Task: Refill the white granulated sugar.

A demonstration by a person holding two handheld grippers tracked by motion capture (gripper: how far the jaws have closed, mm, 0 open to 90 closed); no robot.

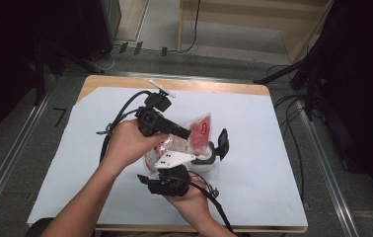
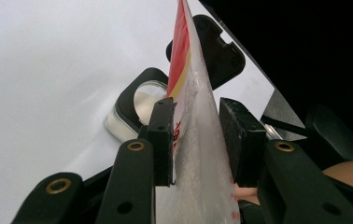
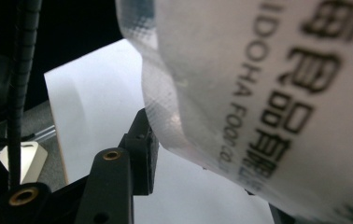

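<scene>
A clear plastic bag with a red label (image 1: 199, 131) hangs in the air over the middle of the table. My left gripper (image 1: 187, 134) comes in from the left, and in the left gripper view (image 2: 195, 140) both pads press on the bag (image 2: 198, 154), which stands on edge between them. My right gripper (image 1: 172, 165) reaches up from the near side under its grey plate. In the right gripper view (image 3: 216, 140) the printed bag (image 3: 268, 93) lies between the jaws. The one pad in sight (image 3: 150, 154) stands just off it, and the other jaw is hidden.
A small white container (image 1: 205, 160) with its black lid (image 1: 222, 143) swung open stands on the white sheet (image 1: 263, 148) right below the bag. From the left gripper view the container (image 2: 137, 100) and lid (image 2: 219, 51) lie beyond the jaws. Cables trail on the floor at the right.
</scene>
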